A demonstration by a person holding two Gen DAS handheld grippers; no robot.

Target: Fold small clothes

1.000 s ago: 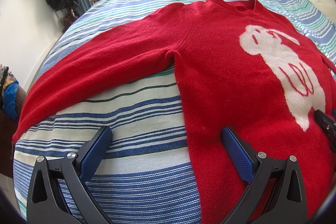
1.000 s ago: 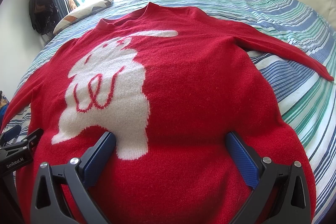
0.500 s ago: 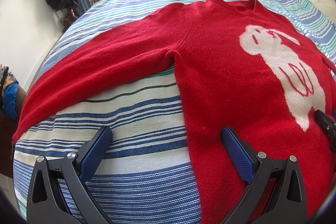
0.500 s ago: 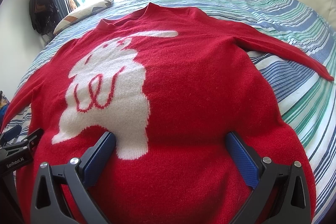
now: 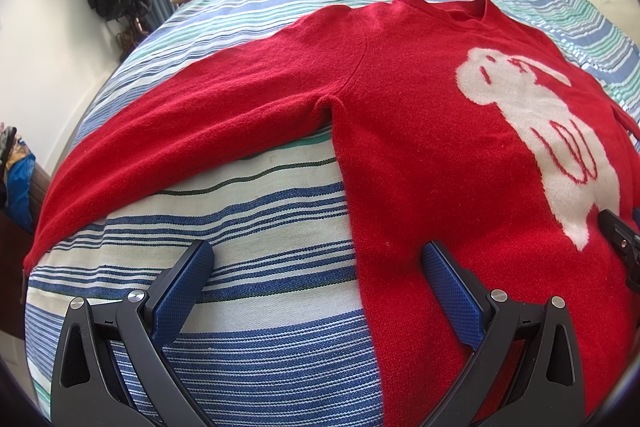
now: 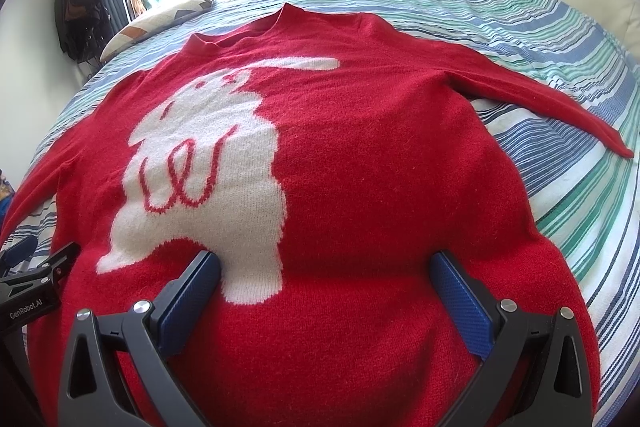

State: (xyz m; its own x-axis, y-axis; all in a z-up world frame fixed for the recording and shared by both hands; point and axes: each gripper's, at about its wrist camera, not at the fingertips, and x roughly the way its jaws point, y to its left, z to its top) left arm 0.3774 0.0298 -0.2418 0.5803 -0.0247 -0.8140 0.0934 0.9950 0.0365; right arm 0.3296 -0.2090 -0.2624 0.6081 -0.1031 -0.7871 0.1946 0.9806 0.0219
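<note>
Red sweater [image 6: 360,155] — one — on one striped bed [image 5: 260,227], unfolded.

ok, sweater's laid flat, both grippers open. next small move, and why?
Probably lower the left gripper and close it on the red sweater at its side edge near the hem. It is open with that edge between its fingers, one over the striped bedspread. The sweater lies spread face up, sleeves out, nothing folded. The right gripper hovers open over the hem.
</note>
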